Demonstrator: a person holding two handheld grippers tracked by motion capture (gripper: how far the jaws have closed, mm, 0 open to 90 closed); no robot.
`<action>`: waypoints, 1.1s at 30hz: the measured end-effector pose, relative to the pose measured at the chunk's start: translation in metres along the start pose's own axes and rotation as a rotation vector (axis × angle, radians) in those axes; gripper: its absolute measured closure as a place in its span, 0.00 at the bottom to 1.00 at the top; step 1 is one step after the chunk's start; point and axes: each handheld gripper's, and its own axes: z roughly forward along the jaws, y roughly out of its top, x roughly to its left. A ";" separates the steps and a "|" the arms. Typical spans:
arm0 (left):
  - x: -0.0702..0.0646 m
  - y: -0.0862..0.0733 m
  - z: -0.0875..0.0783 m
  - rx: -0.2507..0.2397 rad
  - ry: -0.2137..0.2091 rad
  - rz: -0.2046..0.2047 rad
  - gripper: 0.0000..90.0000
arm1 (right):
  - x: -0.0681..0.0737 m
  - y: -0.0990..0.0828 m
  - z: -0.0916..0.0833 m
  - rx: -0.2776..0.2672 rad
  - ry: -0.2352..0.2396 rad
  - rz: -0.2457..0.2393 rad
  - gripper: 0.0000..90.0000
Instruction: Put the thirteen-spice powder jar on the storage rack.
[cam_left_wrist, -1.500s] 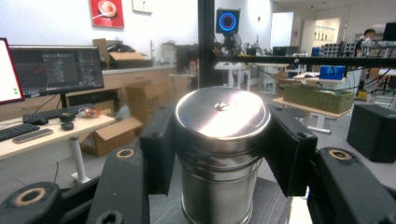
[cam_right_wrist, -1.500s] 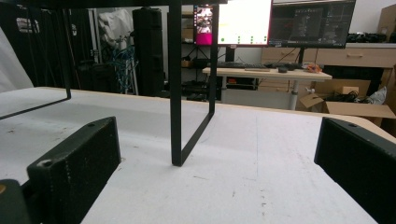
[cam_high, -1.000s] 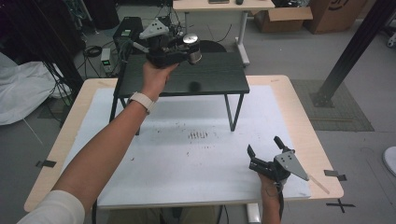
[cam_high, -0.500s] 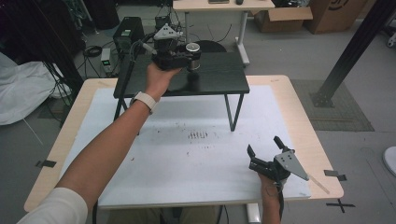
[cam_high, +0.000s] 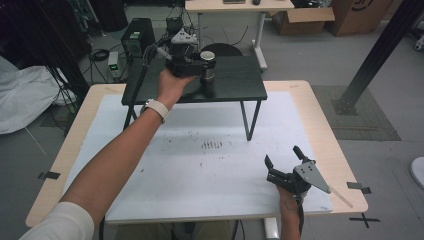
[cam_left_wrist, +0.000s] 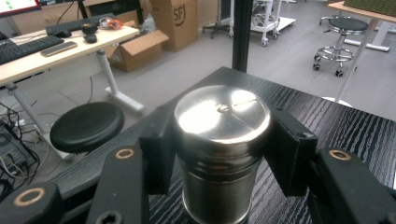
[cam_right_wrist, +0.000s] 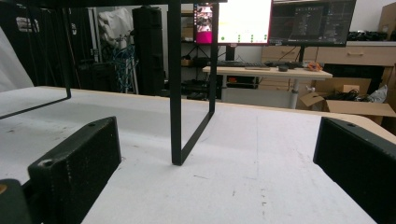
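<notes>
- Left gripper (cam_high: 200, 67): was held out at arm's length over the black shelf (cam_high: 235, 85); its two jaws were clamped on the sides of the metal can (cam_left_wrist: 219, 154), one pad (cam_left_wrist: 156, 154) on each flank.
- Metal can: a shiny steel cylinder with a flat lid, upright. In the high view the metal can (cam_high: 208, 74) was near the middle of the shelf top. Whether its base was touching the shelf or just above it cannot be told.
- Black shelf: a low stand with a dark wood-grain top and thin black legs, placed at the far side of the table (cam_high: 320, 125). One leg (cam_right_wrist: 176, 84) stood on the white mat (cam_right_wrist: 261, 177) ahead of the right gripper.
- Right gripper (cam_high: 284, 165): was held low at the near right part of the table, over the white mat (cam_high: 165, 170); jaws spread wide with nothing between them, well apart from the can.
- White mat: covered most of the wooden table and carried dark smudges (cam_high: 212, 145) near its middle.
- Left wrist: wore a white watch (cam_high: 156, 107).
- Background: a black stool (cam_left_wrist: 86, 126) and a desk (cam_left_wrist: 56, 51) stood on the floor beyond the shelf.
</notes>
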 end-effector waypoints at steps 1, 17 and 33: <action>0.000 0.000 0.000 0.000 0.000 0.000 0.55 | 0.000 0.000 0.000 0.000 0.000 0.000 0.01; 0.005 -0.001 -0.016 -0.105 -0.034 -0.054 0.27 | 0.000 0.000 0.000 -0.001 -0.001 0.003 0.01; 0.008 -0.014 -0.061 -0.246 -0.041 -0.079 0.10 | 0.000 0.000 0.000 0.002 -0.003 0.000 0.01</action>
